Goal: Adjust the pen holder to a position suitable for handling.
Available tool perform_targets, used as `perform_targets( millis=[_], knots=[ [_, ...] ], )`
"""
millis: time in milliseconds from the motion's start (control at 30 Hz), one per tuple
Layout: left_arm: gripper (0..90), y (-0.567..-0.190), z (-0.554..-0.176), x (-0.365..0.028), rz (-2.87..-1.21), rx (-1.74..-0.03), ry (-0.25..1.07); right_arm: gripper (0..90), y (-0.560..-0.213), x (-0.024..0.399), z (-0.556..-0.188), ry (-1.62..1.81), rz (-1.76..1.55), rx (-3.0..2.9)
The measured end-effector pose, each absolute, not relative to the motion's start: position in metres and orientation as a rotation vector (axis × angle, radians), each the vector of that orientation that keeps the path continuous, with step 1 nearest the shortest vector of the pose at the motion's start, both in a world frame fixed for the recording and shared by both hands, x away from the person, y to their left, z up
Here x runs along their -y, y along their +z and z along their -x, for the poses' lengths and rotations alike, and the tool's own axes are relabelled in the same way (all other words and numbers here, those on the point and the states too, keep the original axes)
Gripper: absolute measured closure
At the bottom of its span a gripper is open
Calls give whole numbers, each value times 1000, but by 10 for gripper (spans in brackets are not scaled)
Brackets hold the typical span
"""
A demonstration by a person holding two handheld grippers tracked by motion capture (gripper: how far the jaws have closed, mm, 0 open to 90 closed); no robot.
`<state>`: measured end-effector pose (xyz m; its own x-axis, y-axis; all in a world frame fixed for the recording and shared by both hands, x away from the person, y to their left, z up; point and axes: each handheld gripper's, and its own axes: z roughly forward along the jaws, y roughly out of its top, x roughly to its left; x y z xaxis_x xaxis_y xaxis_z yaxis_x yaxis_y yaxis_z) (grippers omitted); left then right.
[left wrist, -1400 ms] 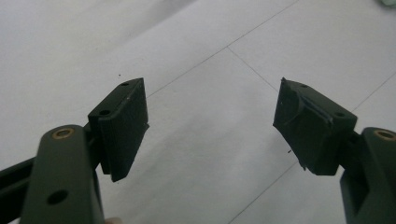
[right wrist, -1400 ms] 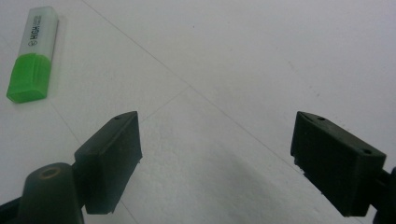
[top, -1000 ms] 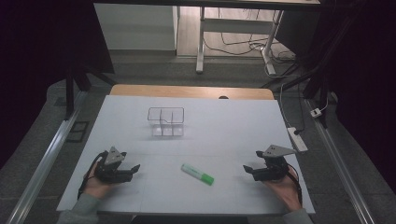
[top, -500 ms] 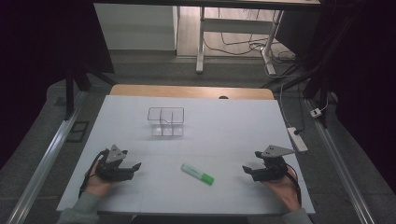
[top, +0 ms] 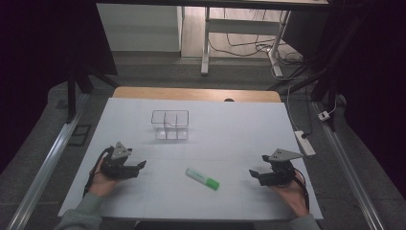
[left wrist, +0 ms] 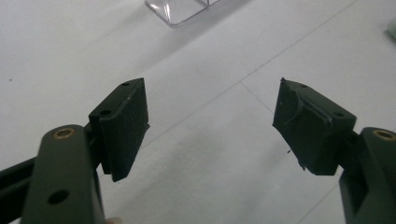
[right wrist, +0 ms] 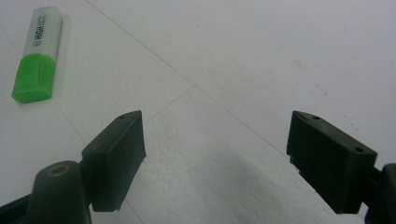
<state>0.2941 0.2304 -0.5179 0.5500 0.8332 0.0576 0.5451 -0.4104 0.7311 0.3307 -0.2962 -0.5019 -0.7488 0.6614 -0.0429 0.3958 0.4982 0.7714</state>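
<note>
Looks like a lab / test workspace: white sheet-covered table w/ wooden far edge, metal rails along both sides, power strip on grey floor by the right edge, loose cables under desk frames at back, dark surroundings.

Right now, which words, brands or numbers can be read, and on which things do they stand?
Highlighter: a dark line of print runs along its pale barrel; it is too blurred to read with certainty.
Clear box: no text can be seen.
Both grippers: no text.
</note>
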Motion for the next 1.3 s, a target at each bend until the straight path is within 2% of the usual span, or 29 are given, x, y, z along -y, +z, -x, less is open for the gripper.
perform_targets(
  millis=[1300],
  knots=[
    [300, -510, -362, -237, -2089, -1198, 536, 203, -502, 297, -332, 1130, -899, -2415]
  ],
)
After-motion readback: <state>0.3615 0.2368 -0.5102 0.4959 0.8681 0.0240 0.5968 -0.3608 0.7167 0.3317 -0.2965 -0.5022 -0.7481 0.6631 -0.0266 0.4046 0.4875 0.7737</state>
